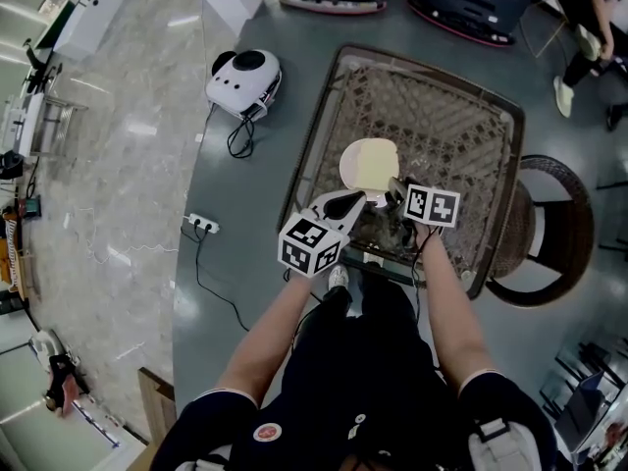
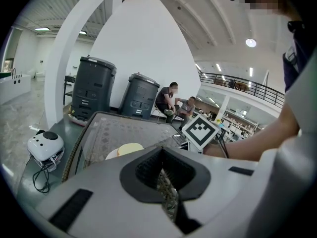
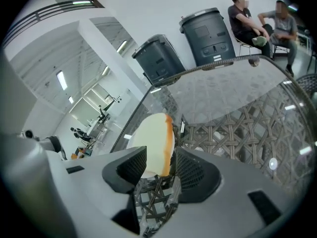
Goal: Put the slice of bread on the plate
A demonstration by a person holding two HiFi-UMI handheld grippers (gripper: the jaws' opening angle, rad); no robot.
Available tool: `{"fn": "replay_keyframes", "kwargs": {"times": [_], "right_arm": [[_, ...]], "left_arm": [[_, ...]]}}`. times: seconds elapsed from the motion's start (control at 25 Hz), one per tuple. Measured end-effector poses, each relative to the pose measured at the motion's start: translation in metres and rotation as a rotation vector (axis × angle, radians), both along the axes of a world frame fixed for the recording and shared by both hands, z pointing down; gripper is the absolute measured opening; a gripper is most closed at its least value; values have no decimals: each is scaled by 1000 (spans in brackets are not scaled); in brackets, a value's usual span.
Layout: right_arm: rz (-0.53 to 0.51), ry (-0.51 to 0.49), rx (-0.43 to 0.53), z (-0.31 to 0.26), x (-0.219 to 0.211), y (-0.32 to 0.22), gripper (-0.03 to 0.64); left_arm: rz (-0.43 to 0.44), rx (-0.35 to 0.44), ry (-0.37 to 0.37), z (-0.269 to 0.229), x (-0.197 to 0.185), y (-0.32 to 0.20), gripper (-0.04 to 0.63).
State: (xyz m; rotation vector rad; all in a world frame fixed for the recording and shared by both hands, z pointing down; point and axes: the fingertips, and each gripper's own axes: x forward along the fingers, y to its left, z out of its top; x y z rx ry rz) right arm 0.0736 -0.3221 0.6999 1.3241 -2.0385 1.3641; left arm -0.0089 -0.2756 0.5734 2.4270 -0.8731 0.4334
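The pale slice of bread (image 1: 373,161) lies on a small white plate (image 1: 346,171) on the glass-topped wicker table (image 1: 446,116). My right gripper (image 1: 394,193) is at the plate's near right edge. In the right gripper view its jaws (image 3: 159,168) stand open, with the near end of the bread (image 3: 152,142) between them; its brown crust is close to the right pad, and neither pad presses on it. My left gripper (image 1: 350,203) hovers just left of it, near the plate's near edge, shut and empty (image 2: 166,182). From there the bread (image 2: 130,147) and plate (image 2: 112,154) show ahead.
A wicker chair (image 1: 551,226) stands at the table's right. On the floor to the left are a white round machine (image 1: 243,78) with a cable and a power strip (image 1: 201,224). Two dark bins (image 3: 205,33) and two seated people (image 3: 262,19) are beyond the table's far end.
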Motion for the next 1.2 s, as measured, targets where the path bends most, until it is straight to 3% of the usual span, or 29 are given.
{"fn": "replay_keyframes", "kwargs": {"times": [0.24,0.6,0.88,1.2], "right_arm": [[-94,40,160,-49,-2,1,159],[-145,-1,416,-141,-20,7,8],[-150,-19,582,-202,-25,19,6],[-179,-28,687,-247,-39,42,6]], "left_arm": [[8,35,31,-21,3,-5,6],[30,94,66,-59,5,-4,6],[37,141,104,-91,2,1,6],[63,206,141,-131,4,11,6]]}}
